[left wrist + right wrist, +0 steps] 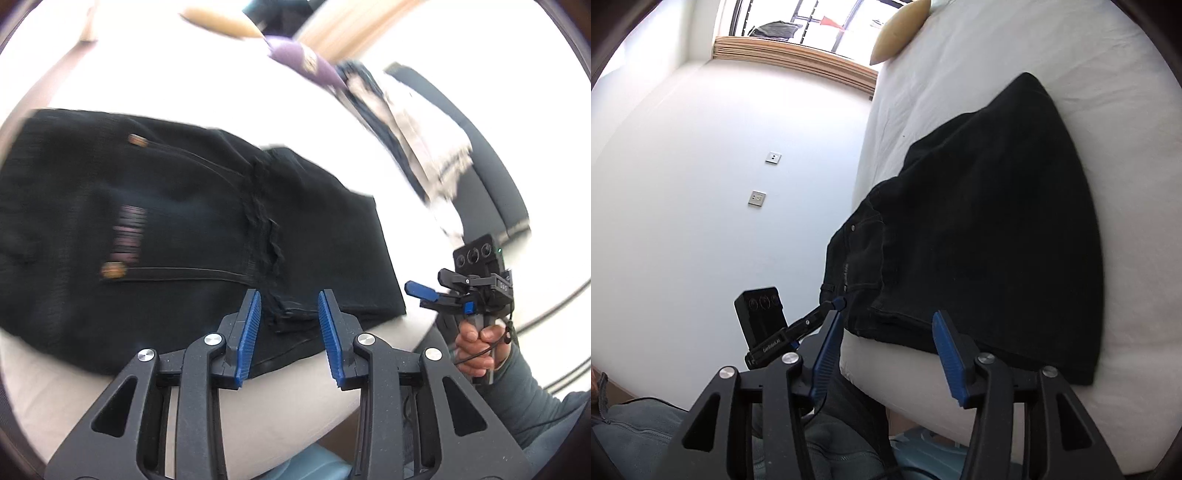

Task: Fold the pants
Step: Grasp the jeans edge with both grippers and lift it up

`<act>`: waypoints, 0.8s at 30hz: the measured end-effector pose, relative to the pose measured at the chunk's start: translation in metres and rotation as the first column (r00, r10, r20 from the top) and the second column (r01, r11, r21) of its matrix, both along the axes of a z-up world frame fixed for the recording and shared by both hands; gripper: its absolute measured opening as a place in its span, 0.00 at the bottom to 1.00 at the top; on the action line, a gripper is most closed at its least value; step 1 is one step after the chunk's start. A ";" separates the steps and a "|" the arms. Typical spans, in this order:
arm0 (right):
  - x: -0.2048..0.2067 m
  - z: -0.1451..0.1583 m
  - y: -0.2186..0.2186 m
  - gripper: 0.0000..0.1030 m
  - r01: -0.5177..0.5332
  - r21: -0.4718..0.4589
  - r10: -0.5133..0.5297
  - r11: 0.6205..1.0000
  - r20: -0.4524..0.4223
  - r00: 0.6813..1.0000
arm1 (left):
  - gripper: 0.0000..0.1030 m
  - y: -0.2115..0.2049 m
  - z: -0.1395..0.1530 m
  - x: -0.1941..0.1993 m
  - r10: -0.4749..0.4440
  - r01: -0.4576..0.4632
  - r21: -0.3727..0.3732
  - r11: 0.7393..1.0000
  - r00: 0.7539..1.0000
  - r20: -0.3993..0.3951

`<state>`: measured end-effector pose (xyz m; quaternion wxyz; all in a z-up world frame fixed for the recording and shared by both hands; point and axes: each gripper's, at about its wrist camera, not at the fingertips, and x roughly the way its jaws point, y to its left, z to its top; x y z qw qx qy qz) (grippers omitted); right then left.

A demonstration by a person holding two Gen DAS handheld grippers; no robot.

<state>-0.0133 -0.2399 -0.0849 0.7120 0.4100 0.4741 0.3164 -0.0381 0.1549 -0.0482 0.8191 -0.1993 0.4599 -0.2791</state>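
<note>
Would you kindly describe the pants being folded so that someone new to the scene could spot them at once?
Start at the white bed that fills the scene; near its front edge lies one dark bundle, the black pants, already folded over on themselves. Unlike the pale and purple clothes heaped further back, they are solid black, with metal rivets and a frayed hem across the top layer.

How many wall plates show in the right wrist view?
2: upper wall plate and lower wall plate, both on the white wall, left of the bed.
</note>
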 end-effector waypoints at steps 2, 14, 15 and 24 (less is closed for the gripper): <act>0.015 -0.013 -0.001 0.62 0.007 -0.005 -0.007 1.000 -0.023 1.000 | 0.62 0.037 0.011 -0.014 0.108 -0.107 -0.026 0.994 0.994 0.032; 0.052 0.008 0.021 0.65 0.043 0.059 -0.041 0.997 -0.036 0.998 | 0.86 0.186 -0.028 -0.047 0.529 -0.554 -0.205 0.807 0.832 -0.165; 0.060 0.011 0.027 0.66 0.038 0.074 -0.035 0.997 -0.033 0.999 | 0.86 0.185 -0.036 -0.044 0.530 -0.560 -0.212 0.801 0.828 -0.183; 0.113 -0.012 0.084 0.65 -0.021 0.133 0.033 0.991 -0.091 0.995 | 0.85 0.190 -0.095 -0.004 0.514 -0.612 -0.301 0.731 0.784 -0.347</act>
